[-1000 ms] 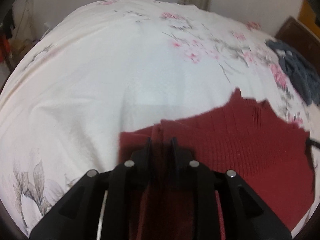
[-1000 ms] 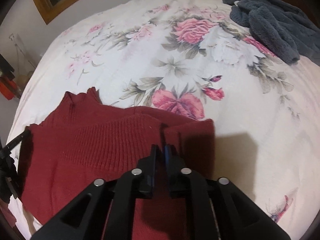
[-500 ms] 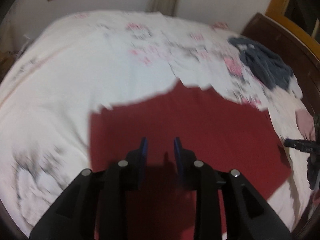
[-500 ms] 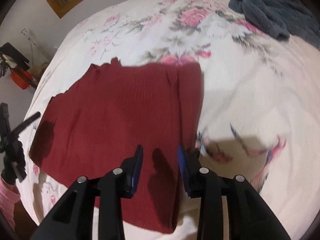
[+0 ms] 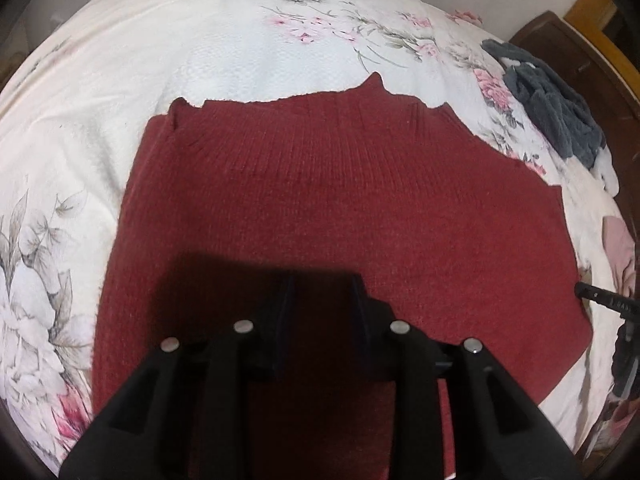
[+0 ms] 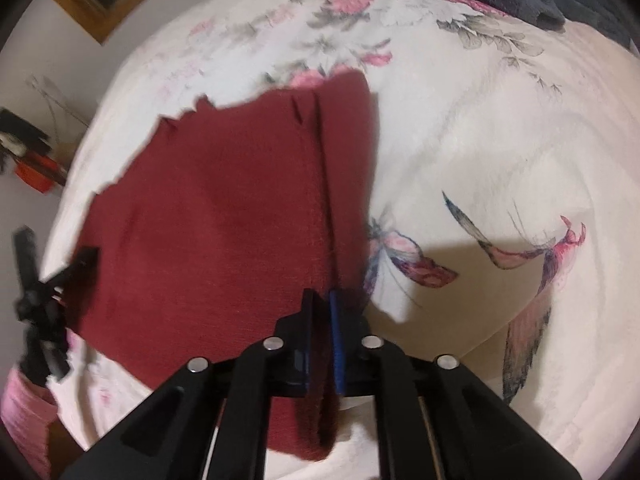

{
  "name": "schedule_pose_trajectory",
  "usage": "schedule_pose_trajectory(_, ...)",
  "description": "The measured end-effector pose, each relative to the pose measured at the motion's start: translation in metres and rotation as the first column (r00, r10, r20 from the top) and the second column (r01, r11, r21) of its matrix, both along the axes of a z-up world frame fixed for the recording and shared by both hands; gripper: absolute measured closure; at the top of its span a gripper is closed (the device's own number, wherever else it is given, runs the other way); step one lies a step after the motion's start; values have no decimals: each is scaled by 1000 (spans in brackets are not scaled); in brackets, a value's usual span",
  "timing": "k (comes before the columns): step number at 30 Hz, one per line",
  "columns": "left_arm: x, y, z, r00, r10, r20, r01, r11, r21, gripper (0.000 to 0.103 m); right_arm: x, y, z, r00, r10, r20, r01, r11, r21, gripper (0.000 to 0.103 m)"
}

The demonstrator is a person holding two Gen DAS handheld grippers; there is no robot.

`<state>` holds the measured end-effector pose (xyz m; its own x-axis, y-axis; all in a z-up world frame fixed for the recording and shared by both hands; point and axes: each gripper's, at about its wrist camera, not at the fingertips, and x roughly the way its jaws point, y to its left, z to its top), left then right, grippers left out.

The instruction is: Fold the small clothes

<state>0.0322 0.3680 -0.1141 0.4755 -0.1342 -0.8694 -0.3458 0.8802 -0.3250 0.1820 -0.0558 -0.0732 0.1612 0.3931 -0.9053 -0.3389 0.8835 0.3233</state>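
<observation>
A: How were the two tools found?

B: The left black two-finger gripper (image 5: 320, 304) was seen with its fingers set well apart, nothing between them, poised over the dark red ribbed knit sweater (image 5: 320, 200). Whether the tips touched the knit could not be told. The right black gripper (image 6: 322, 320) was seen nearly closed, its blue-lined fingers pinched on a raised fold along the sweater's right edge (image 6: 324, 208).

A: And what was changed from half a second earlier?

B: The right gripper's fingers, then held wide apart above the cloth, were now drawn together on that fold. The left gripper's fingers were left apart as before, though the sweater was seen larger and closer in the left wrist view (the earlier blur was also gone). A second earlier both grippers had been clamped on the garment.

A: Where was the sweater laid?

B: It was spread flat on a white bedspread printed with pink flowers and grey leaves (image 5: 280, 52), its collar pointed away from the grippers. Butterflies were printed on the bedspread (image 6: 520, 248) beside the right gripper.

A: And the room?

B: A dark grey fleecy garment (image 5: 552, 108) was left at the far right of the bed, well apart from the sweater. A dark wooden headboard (image 5: 576, 56) and pale wall were made out behind it, and a wooden frame (image 6: 88, 8) on the wall.
</observation>
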Motion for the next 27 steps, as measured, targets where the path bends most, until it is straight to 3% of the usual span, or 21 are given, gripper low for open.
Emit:
schedule_pose_trajectory(2,-2,-2,8,1000,0,20,0,1000,1,74,2,-6,7,1000,-17,-1,17,999,39,63)
schedule_pose_trajectory(4,-4,-5,15,999,4,42,-4,1000,-11,72,6,-10,8,999,-44,-4,44,998,42,50)
schedule_pose_trajectory(5,-5,-7,17,999,9,48,-8,1000,-18,71,9,-10,5,998,-54,-17,54,998,38,49)
schedule_pose_trajectory(10,4,-20,13,999,-4,33,5,1000,-30,65,16,-4,-12,995,-63,-76,67,996,60,49)
schedule_pose_trajectory(14,6,-25,7,1000,-4,25,5,1000,-28,53,17,-1,-26,993,-74,-92,80,995,53,49)
schedule_pose_trajectory(16,7,-27,4,1000,-8,19,8,1000,-24,52,18,-2,-31,992,-82,-98,89,994,66,55)
schedule_pose_trajectory(17,8,-27,3,1000,-9,17,9,1000,-24,51,19,-2,-33,992,-80,-95,87,994,71,66)
schedule_pose_trajectory(20,10,-28,0,1000,-12,11,13,1000,-21,50,18,1,-37,993,-76,-89,83,994,78,75)
schedule_pose_trajectory(27,11,-25,-4,1000,-9,13,10,999,-38,50,16,3,-40,994,-81,-78,87,993,80,77)
